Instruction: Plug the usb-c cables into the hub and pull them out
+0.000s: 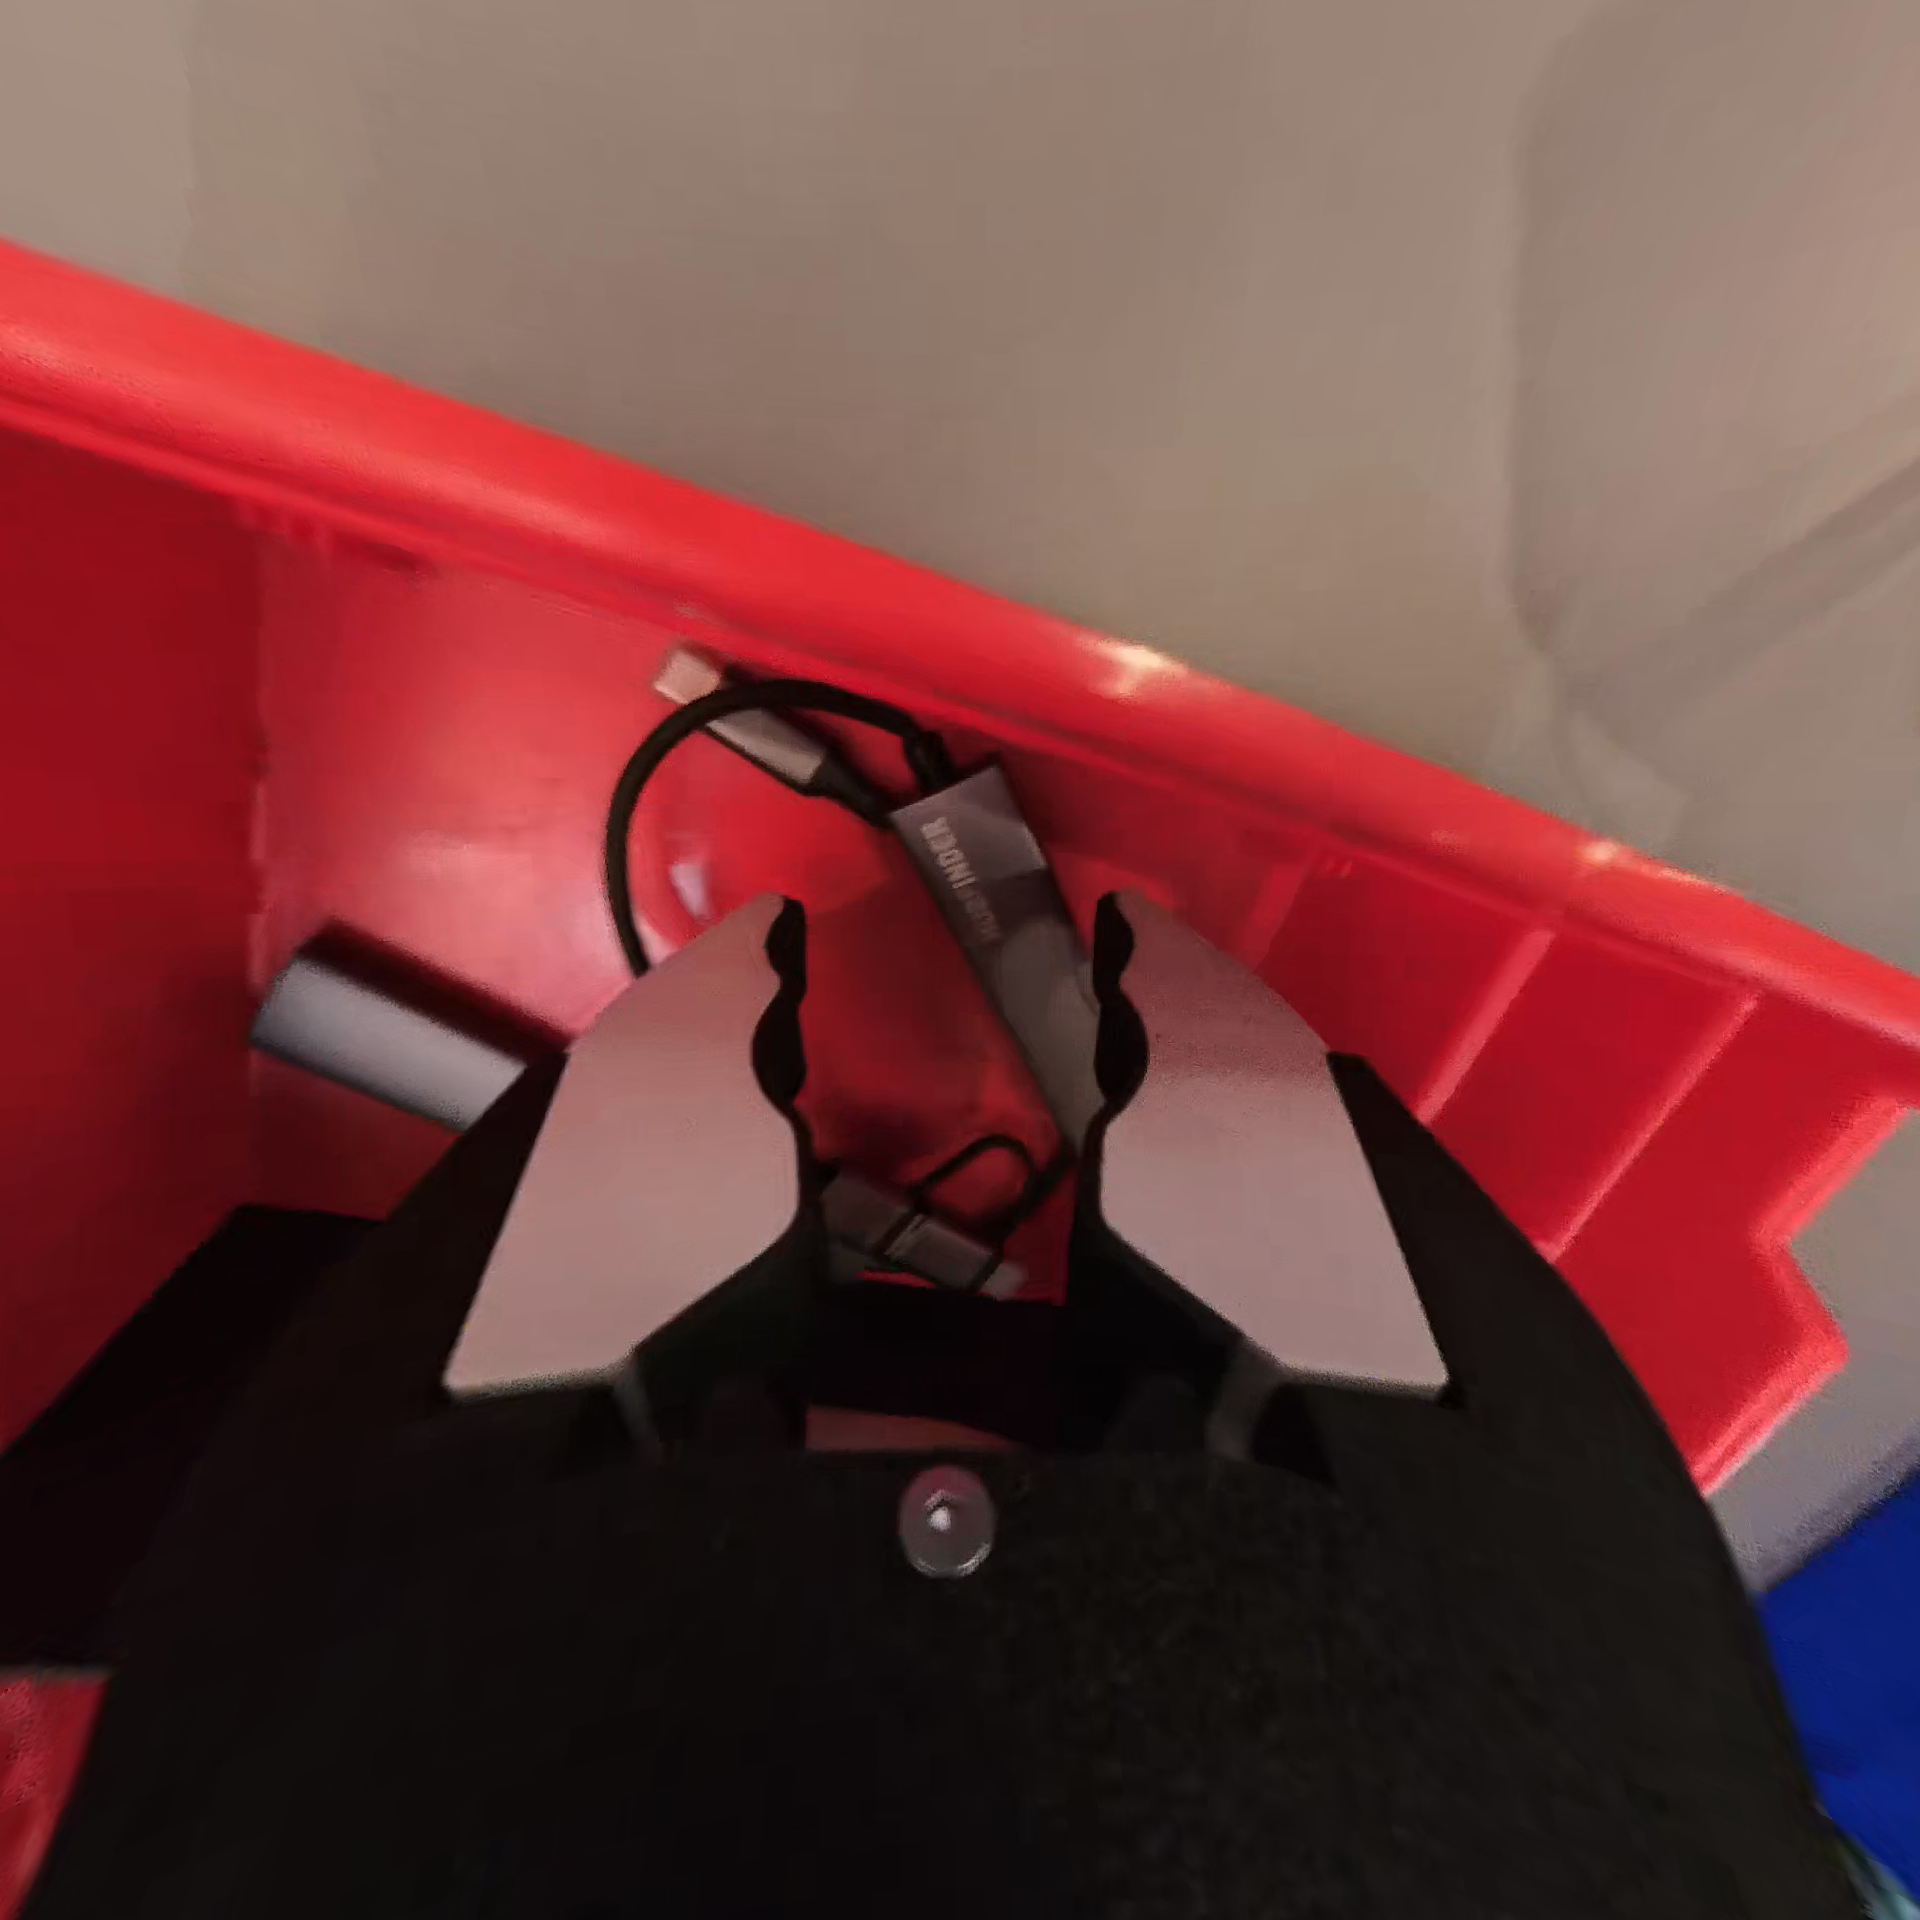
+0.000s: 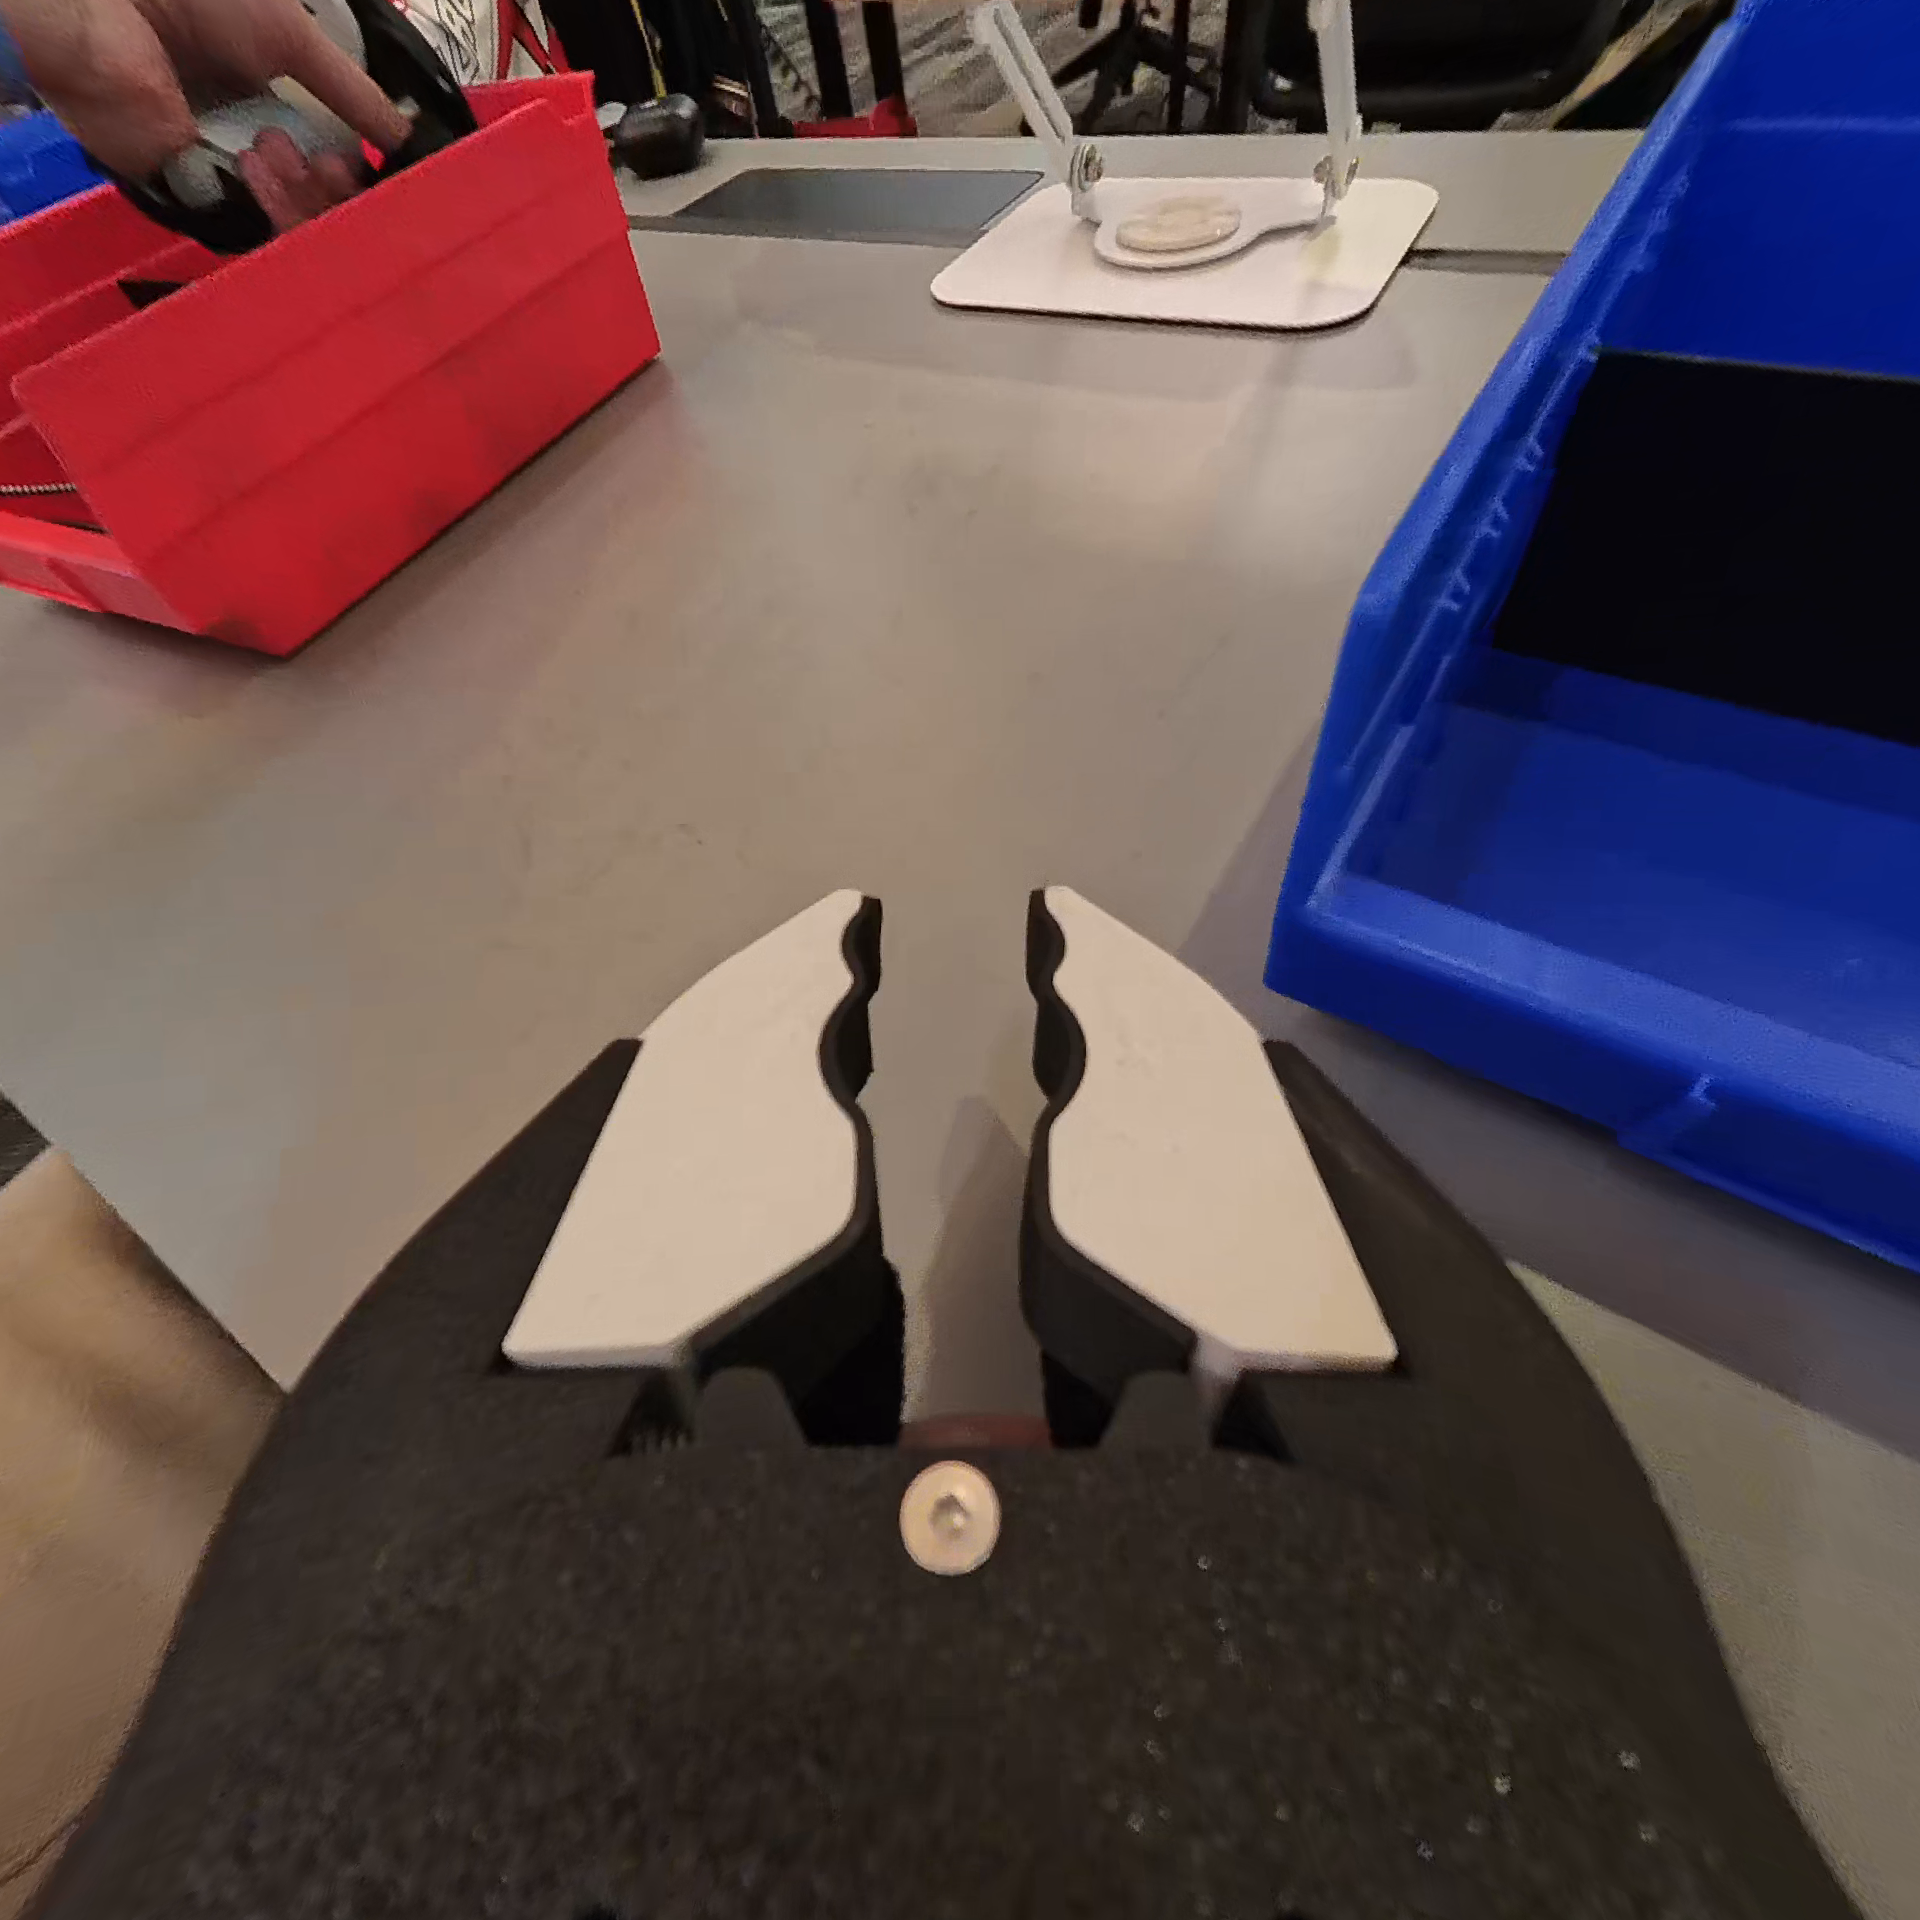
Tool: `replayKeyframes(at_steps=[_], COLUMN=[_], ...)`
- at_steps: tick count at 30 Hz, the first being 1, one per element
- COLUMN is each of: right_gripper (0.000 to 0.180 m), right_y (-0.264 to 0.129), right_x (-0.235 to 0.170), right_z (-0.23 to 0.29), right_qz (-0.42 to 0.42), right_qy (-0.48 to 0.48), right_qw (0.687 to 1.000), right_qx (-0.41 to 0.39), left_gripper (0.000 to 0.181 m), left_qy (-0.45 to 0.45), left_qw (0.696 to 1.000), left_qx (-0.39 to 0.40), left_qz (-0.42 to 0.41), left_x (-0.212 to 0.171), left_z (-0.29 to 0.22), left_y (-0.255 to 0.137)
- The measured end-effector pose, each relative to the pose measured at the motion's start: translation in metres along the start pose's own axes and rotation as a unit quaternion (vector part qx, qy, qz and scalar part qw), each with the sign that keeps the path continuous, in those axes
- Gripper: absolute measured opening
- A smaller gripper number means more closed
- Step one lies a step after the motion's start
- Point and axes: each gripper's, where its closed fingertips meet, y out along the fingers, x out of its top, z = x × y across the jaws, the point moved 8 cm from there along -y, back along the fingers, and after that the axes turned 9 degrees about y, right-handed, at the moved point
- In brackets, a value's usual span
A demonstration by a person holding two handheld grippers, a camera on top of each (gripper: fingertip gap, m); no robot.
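The slim dark grey metal hub [image 1: 977, 894] with its looped black cable [image 1: 665, 769] lies in the red plastic bin [image 1: 1039, 665], mid-frame. My left gripper [image 1: 948, 914] hangs over it, jaws spread, empty. My right gripper [image 2: 954, 914], jaws apart, hovers above the grey tabletop [image 2: 727, 644], beside a blue plastic bin [image 2: 1558, 935].
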Motion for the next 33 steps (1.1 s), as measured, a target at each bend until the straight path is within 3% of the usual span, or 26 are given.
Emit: replayKeyframes(at_steps=[2,4,6,11,18,26,30,33], right_gripper=[0.026,0.026,0.026,0.026,0.026,0.027,0.031,0.038], right_y=[0.001,0.001,0.001,0.001,-0.001,-0.004,-0.013,-0.018], right_x=[0.000,0.001,0.001,0.000,0.000,0.006,0.016,0.020], right_z=[-0.002,-0.004,-0.004,-0.002,0.000,0.008,0.019,0.025], right_qz=[0.004,0.004,0.005,0.006,0.003,-0.027,-0.088,-0.120], right_qy=[0.012,0.019,0.020,0.013,0.001,-0.031,-0.073,-0.087], right_qw=[1.000,1.000,1.000,1.000,1.000,0.999,0.993,0.989], right_qx=[0.003,0.004,0.005,0.004,-0.002,0.002,0.019,0.026], left_gripper=[0.047,0.029,0.027,0.025,0.022,0.022,0.022,0.022], left_qy=[-0.014,-0.003,0.030,-0.011,0.033,0.143,0.209,0.256], left_qw=[0.999,1.000,0.999,0.997,0.980,0.893,0.831,0.766], left_qx=[-0.036,-0.024,-0.028,-0.076,-0.147,-0.320,-0.399,-0.485], left_qz=[0.010,0.015,0.018,-0.028,-0.130,-0.283,-0.327,-0.335], left_x=[0.000,-0.001,-0.002,-0.005,-0.002,-0.023,-0.060,-0.106], left_z=[-0.008,-0.010,-0.010,0.000,0.006,-0.028,-0.063,-0.101], left_y=[0.006,0.008,0.008,-0.005,-0.063,-0.175,-0.220,-0.234])
